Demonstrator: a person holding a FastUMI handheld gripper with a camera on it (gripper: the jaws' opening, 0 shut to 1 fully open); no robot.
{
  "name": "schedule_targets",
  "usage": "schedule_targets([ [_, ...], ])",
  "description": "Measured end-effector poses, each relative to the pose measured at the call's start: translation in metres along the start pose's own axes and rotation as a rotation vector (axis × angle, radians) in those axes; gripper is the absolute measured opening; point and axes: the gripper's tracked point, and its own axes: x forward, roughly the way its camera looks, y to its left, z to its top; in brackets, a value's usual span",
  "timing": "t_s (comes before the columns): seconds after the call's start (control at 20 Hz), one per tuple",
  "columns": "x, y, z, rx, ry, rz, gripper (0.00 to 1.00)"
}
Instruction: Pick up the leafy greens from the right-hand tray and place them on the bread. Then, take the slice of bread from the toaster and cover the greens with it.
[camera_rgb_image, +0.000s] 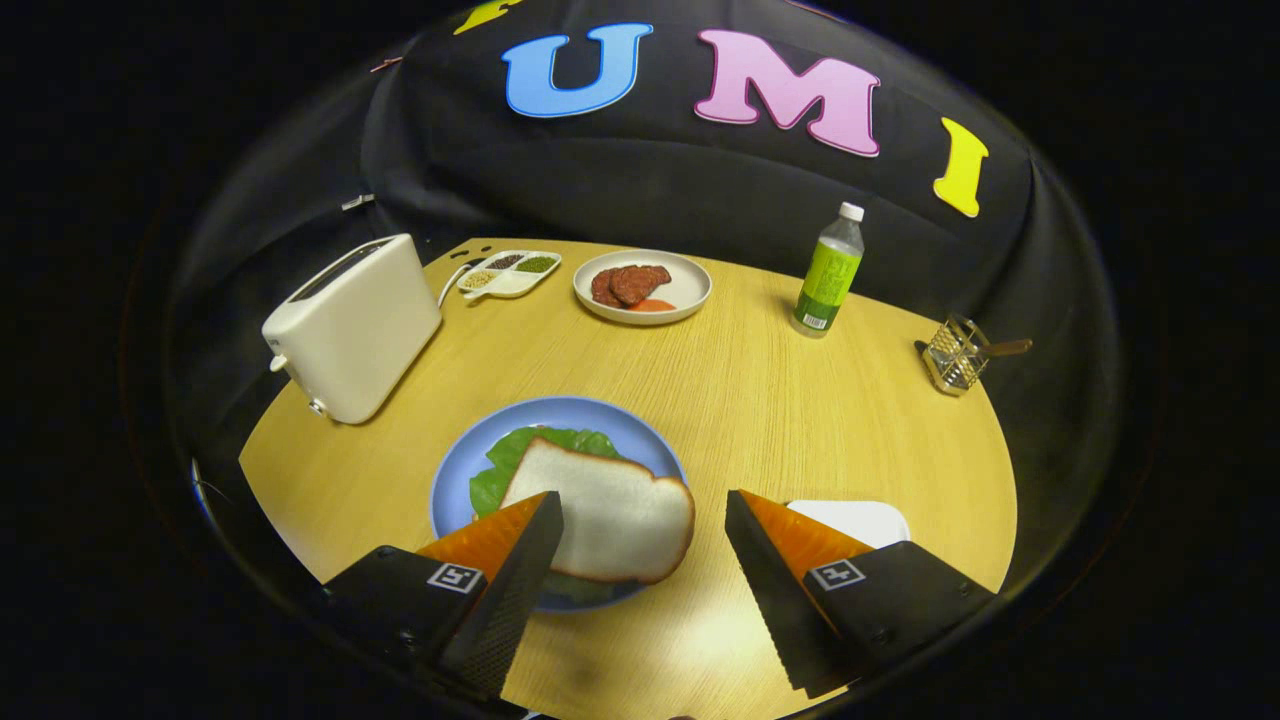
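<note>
Bread slice (610, 515) laid over leafy greens (510, 455) on blue plate (450, 480); gripper (645, 530) released, holding nothing; task apparently complete.

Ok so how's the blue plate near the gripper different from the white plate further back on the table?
The blue plate lies just ahead of the open gripper, partly behind one finger; the white plate sits far beyond, near the green bottle. The blue plate holds leafy greens covered by a bread slice; the white plate holds dark reddish slices. Both are round and rest flat on the wooden table.
</note>
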Motion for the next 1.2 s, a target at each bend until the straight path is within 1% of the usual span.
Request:
schedule_targets([
  [0.35,-0.064,0.01,0.1,-0.044,-0.255,0.007,0.99],
  [0.55,-0.107,0.015,0.149,-0.012,-0.388,0.018,0.99],
  [0.65,-0.129,0.015,0.166,0.017,-0.438,0.03,0.99],
  [0.8,-0.168,0.005,0.198,0.066,-0.527,0.024,0.99],
  [0.95,-0.197,-0.011,0.214,0.094,-0.599,-0.02,0.98],
  [1.2,-0.228,-0.037,0.216,0.115,-0.655,-0.1,0.98],
])
